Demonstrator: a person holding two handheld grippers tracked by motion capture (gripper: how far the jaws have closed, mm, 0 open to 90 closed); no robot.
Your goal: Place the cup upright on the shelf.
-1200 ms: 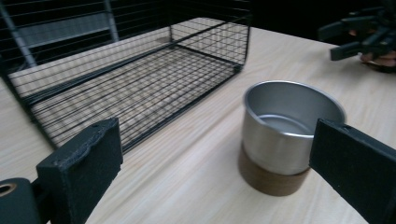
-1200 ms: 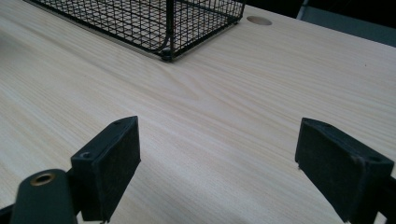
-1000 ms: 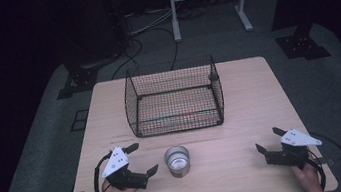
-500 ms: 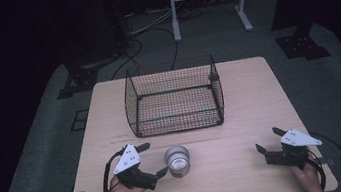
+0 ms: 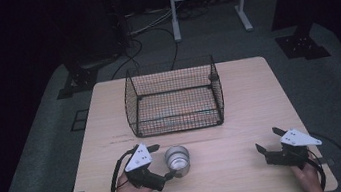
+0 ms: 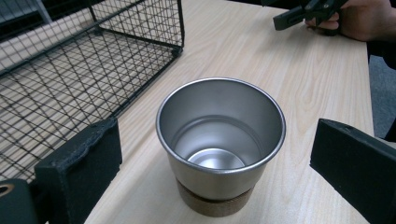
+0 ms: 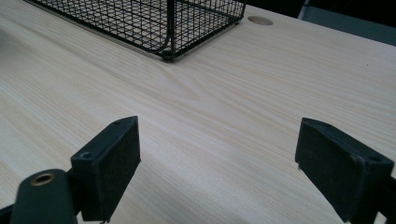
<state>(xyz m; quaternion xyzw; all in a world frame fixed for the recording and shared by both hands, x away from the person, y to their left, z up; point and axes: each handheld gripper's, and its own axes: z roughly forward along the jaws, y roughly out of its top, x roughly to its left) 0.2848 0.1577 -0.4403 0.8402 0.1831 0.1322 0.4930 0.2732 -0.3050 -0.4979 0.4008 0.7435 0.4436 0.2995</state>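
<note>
The metal cup is stood upright on the wooden surface, just in front of the wire basket. The left claw is held wide open, with the cup positioned between its jaws and no contact seen. The right claw is rested wide open near the right edge, well apart from the cup, with nothing gripped.

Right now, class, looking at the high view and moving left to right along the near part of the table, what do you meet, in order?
left gripper → metal cup → right gripper
</note>
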